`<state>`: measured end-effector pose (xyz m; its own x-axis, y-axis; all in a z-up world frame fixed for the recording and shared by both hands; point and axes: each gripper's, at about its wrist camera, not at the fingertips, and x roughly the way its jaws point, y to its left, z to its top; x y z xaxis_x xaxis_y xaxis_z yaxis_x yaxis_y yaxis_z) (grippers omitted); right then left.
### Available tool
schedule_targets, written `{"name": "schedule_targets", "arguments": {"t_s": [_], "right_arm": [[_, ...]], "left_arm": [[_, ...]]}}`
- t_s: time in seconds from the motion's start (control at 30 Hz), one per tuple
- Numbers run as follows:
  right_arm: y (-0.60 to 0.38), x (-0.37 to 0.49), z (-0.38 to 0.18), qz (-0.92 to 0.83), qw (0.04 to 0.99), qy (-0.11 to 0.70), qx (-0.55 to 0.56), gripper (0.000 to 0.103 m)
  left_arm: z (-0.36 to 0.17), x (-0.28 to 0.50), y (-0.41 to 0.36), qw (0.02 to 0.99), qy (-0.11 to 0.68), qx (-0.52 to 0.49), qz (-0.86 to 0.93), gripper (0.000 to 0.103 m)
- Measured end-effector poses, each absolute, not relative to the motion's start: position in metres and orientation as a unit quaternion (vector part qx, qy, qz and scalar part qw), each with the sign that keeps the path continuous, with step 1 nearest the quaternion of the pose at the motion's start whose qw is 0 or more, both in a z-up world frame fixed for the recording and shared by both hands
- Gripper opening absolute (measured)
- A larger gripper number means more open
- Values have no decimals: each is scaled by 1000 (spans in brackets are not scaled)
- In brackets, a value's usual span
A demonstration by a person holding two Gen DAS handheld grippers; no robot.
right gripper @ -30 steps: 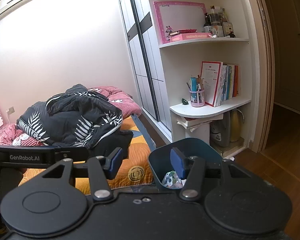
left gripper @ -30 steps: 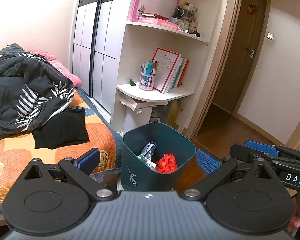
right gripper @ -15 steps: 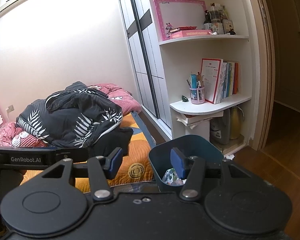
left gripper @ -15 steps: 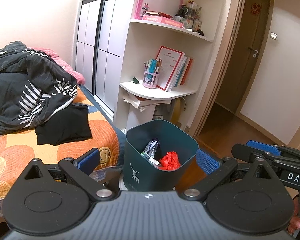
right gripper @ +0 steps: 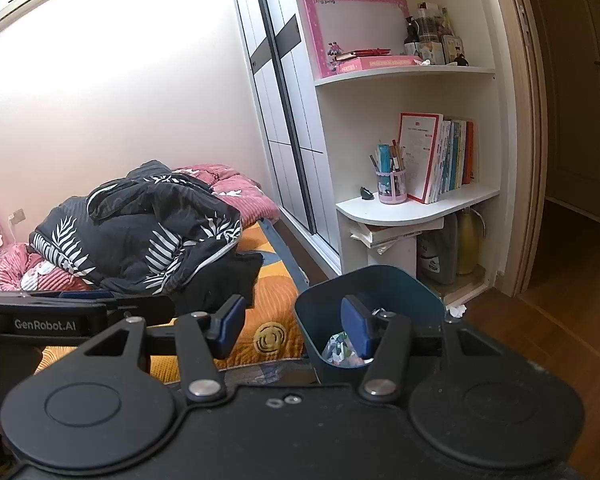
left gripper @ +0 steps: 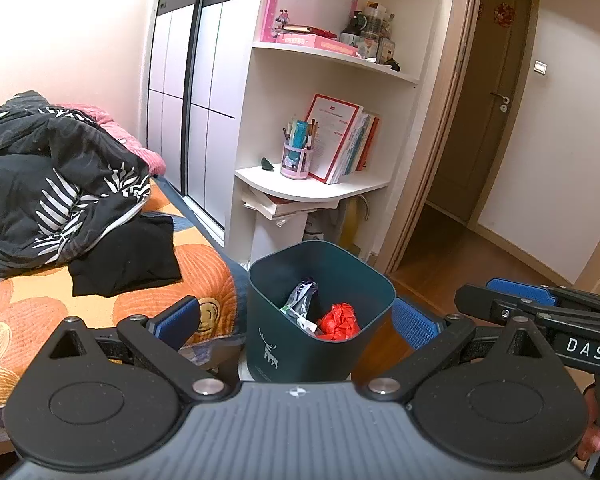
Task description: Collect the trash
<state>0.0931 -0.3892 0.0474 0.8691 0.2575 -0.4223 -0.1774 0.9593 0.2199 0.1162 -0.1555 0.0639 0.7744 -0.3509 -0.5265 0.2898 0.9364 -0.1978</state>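
Teal bin [left gripper: 320,312] sits between left gripper's [left gripper: 296,320] wide-open, empty jaws; right gripper [right gripper: 292,320] likewise spread.

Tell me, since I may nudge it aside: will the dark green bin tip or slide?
The dark green bin probably slides easily: thin walls, only a red wad and wrappers inside. A push near its rim might tip it, since it narrows downward.

- Our right gripper [right gripper: 293,326] hangs with its blue pads spread apart, nothing between them.
- At 5 o'clock from the left pad, our dark teal bin [right gripper: 416,292] stands on the floor; crumpled wrappers [right gripper: 340,350] lie inside.
- At 9 o'clock, the left gripper [right gripper: 84,298] shows edge-on.
- At 10 o'clock, a black leaf-print quilt [right gripper: 140,236] is heaped on the bed.
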Motion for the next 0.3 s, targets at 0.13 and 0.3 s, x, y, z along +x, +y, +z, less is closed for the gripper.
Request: {"name": "schedule_targets", "arguments": {"t_s": [0.13,0.3], "right_arm": [[-390,94,48,113,963,230,87,54],[-389,93,46,112,963,231,88,54]], "left_arm": [[62,117,-154,940,293,-58,-166,103],[61,118,-151,939,296,-61,-163,103]]}}
